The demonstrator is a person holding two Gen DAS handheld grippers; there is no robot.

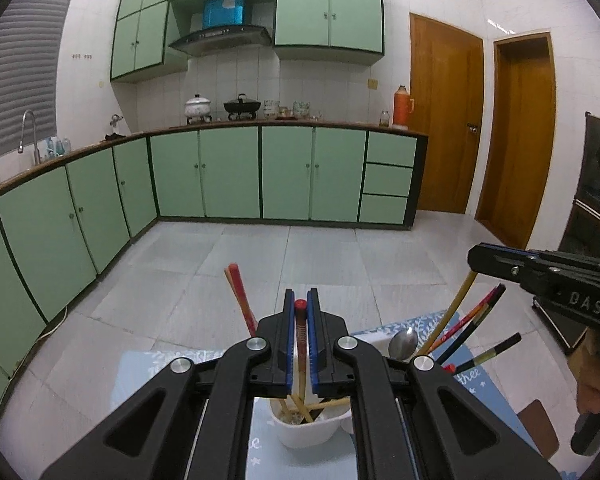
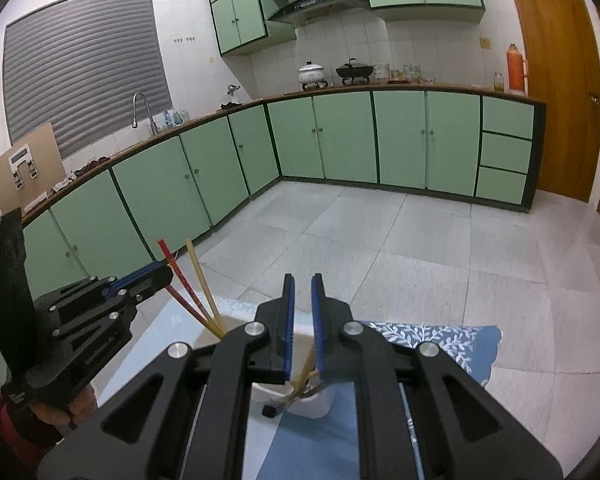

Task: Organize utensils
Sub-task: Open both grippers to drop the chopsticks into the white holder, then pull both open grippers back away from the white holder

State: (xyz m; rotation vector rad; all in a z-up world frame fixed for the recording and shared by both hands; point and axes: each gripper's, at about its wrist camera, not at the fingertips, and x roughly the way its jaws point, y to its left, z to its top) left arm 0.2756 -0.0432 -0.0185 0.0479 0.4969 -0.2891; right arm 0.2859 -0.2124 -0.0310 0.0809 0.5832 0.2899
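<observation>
My left gripper (image 1: 300, 304) is shut on a red-tipped chopstick (image 1: 300, 332) whose lower end stands in a white holder (image 1: 320, 436). Two more sticks, one of them a red chopstick (image 1: 242, 300), lean out of that holder to the left. My right gripper (image 2: 302, 300) hangs over the holder's other cup (image 2: 320, 404), open. A yellow chopstick (image 2: 305, 370) leans between its blue pads with a gap beside it. In the left wrist view, the right gripper (image 1: 476, 258) sits at that stick's top end. A metal spoon (image 1: 404, 344) and several dark chopsticks (image 1: 480, 314) stand in the cup.
The holder rests on a blue leaf-patterned cloth (image 2: 440, 340) at the table's edge, with grey floor tiles (image 2: 400, 248) beyond. Green kitchen cabinets (image 1: 228, 172) line the far wall. A person's hand (image 1: 592, 388) grips the right tool's handle.
</observation>
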